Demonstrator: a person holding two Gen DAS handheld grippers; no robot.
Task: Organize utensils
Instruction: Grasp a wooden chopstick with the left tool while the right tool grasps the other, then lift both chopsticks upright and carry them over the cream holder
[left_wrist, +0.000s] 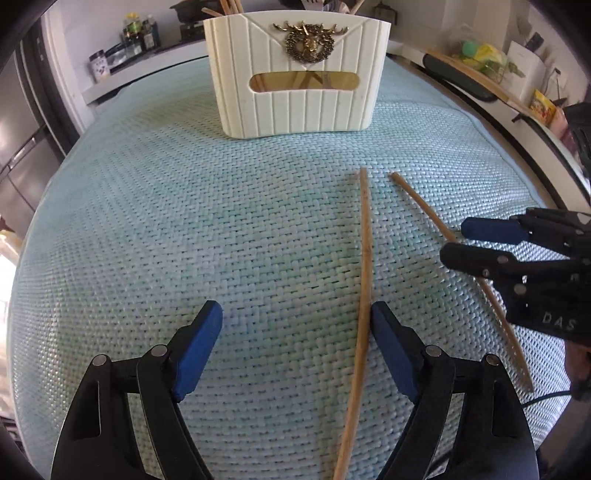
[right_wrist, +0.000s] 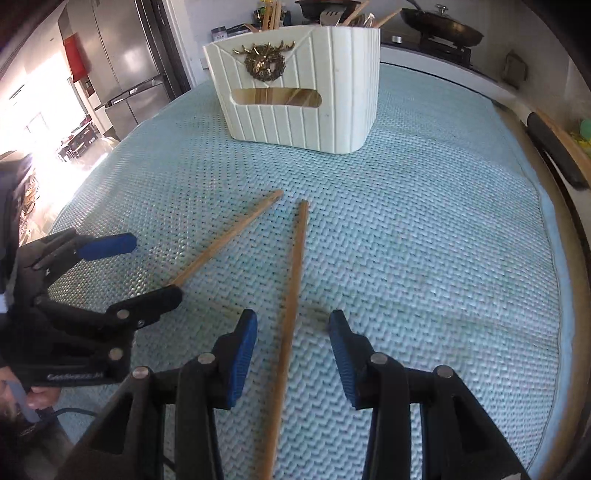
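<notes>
On the woven blue mat, two chopsticks lie apart before the utensil holder (left_wrist: 295, 74). Left tool (left_wrist: 295, 325) spread around left chopstick (left_wrist: 365, 258); right tool (right_wrist: 291, 332) spread, straddling right chopstick (right_wrist: 291, 295). Risk: thin sticks roll, slipping out sideways.

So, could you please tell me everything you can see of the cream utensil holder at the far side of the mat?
The utensil holder is a cream, plastic-looking caddy with vertical ribbing and rounded corners. A brass-coloured stag-head emblem in a wreath sits high on its front, above an oblong window that shows wooden sticks inside. Wooden handles and a slotted spatula poke out of the top. It stands upright on the pale blue woven mat, apart from both chopsticks and both grippers.
</notes>
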